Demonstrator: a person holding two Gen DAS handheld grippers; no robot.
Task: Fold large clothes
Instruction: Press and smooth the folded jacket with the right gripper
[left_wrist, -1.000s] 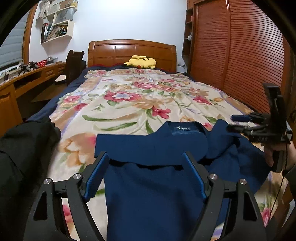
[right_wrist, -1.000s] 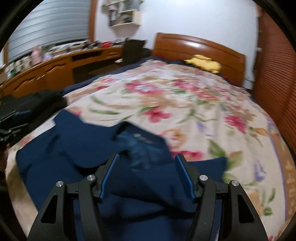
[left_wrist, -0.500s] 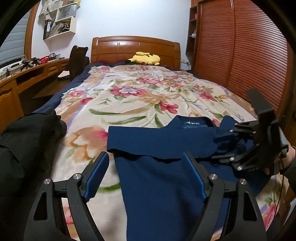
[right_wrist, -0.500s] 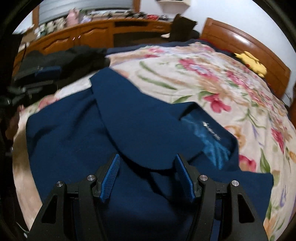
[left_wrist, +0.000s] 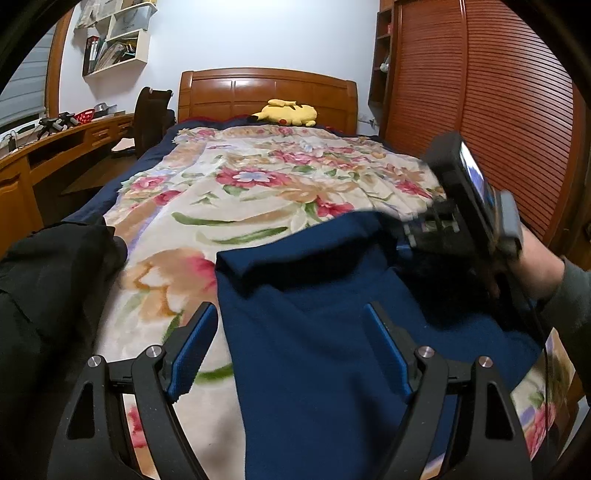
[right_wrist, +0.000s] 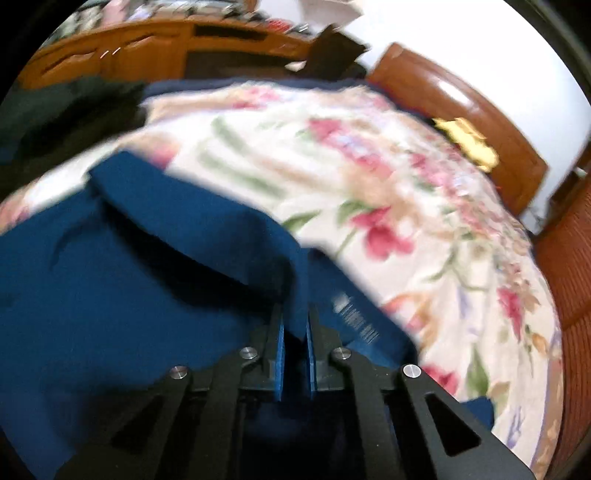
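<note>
A navy garment (left_wrist: 314, 332) lies on the floral blanket (left_wrist: 240, 192) at the near end of the bed, its top part lifted and folded over. My left gripper (left_wrist: 288, 310) hangs open just above its left edge, nothing between the fingers. My right gripper (right_wrist: 294, 310) has its jaws closing tight, and the blue pads pinch a fold of the navy garment (right_wrist: 129, 277) near the collar label. In the left wrist view the right gripper (left_wrist: 410, 236) comes in from the right, held by a person's hand (left_wrist: 535, 266).
A black garment (left_wrist: 48, 277) is heaped at the bed's left edge. A yellow plush toy (left_wrist: 288, 112) rests by the wooden headboard (left_wrist: 266, 92). A slatted wardrobe (left_wrist: 498, 110) lines the right side, and a desk (left_wrist: 55, 147) with a chair lines the left.
The right gripper swung in over the garment's collar area and its jaws went from wide apart to pinched on the fabric, lifting it. The left gripper stayed put and open.
</note>
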